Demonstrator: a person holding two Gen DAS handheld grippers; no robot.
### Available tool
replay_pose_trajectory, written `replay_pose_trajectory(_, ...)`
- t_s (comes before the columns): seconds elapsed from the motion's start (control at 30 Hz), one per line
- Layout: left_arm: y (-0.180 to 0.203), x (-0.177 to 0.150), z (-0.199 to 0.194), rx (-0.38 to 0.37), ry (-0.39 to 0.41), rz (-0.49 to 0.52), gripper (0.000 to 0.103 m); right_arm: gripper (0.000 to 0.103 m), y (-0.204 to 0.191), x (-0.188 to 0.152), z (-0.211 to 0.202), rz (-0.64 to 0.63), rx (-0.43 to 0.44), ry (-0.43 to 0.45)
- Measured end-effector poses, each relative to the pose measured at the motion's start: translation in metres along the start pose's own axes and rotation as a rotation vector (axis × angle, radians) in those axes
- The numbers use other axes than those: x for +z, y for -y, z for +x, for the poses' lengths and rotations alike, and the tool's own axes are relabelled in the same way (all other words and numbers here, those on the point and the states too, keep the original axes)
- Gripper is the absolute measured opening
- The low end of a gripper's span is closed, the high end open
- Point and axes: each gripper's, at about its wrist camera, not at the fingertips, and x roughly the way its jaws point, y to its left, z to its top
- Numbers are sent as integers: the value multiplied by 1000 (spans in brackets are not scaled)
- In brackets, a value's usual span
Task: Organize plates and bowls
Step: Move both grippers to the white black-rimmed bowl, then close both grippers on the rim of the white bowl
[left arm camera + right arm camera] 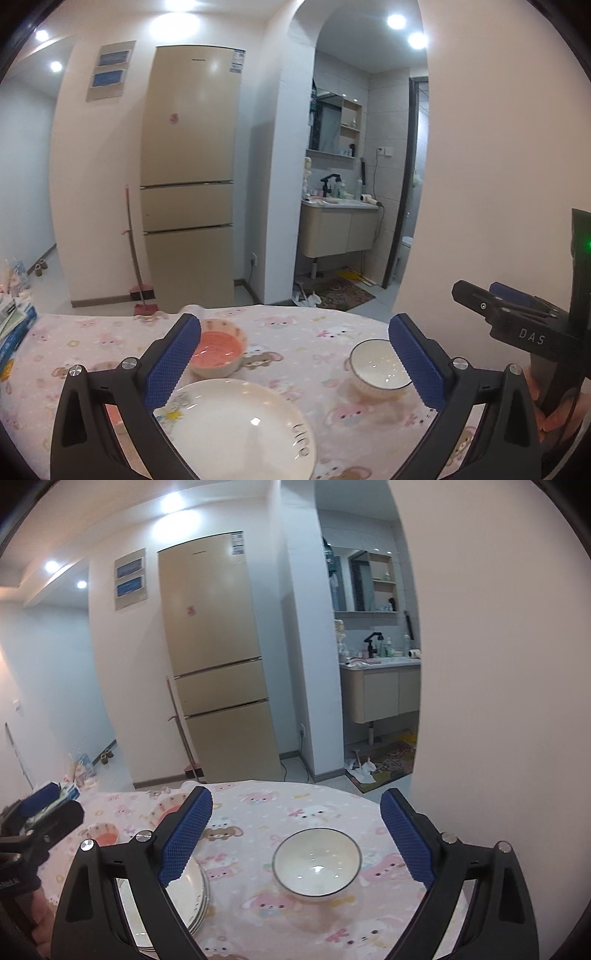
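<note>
Open right tool above a pink cartoon-print table

The black right tool (295, 840) with blue pads spread wide frames a white dark-rimmed ceramic bowl (317, 862); stacked white plates (194, 895) lie by its left finger on the table (258, 915).

A home: fridge (188, 177), bathroom vanity (338, 230), cartoon-print tablecloth (303, 332) under dishes.

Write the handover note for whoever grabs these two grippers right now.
Left gripper: open, empty, above the white plate.
Right gripper: open, empty, facing the white bowl.
Pink bowl stands beyond the plate; the white bowl stands apart to the right, all on the cartoon tablecloth.
Done: nothing stacked that I can see.
Left: gather bowls and plates together.
</note>
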Motion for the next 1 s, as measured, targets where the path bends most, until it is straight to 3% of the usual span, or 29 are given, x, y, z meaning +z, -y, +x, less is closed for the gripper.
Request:
replay_pose_trajectory(0.3,40,3,99,-84,-185,-44,100,89,65,-10,55,191,-65,-109)
replay_pose_trajectory(0.4,46,-5,132,-83,-272,-46,95,89,77,-19,75,225,-61,-147)
replay_pose_trajectory(0.57,43,-23,164,-66,-343,-79,93,84,92,-37,106,275,-44,-242)
replay_pose_trajectory(0.67,40,-37,184,-85,-417,-108,83,83,101,-47,120,319,4,-310)
replay_pose_trajectory(0.77,37,-51,201,-153,-475,-154,70,80,104,-59,135,365,57,-392)
replay_pose_trajectory(1.0,49,-76,225,-155,-562,-125,62,70,101,-83,161,385,62,-521)
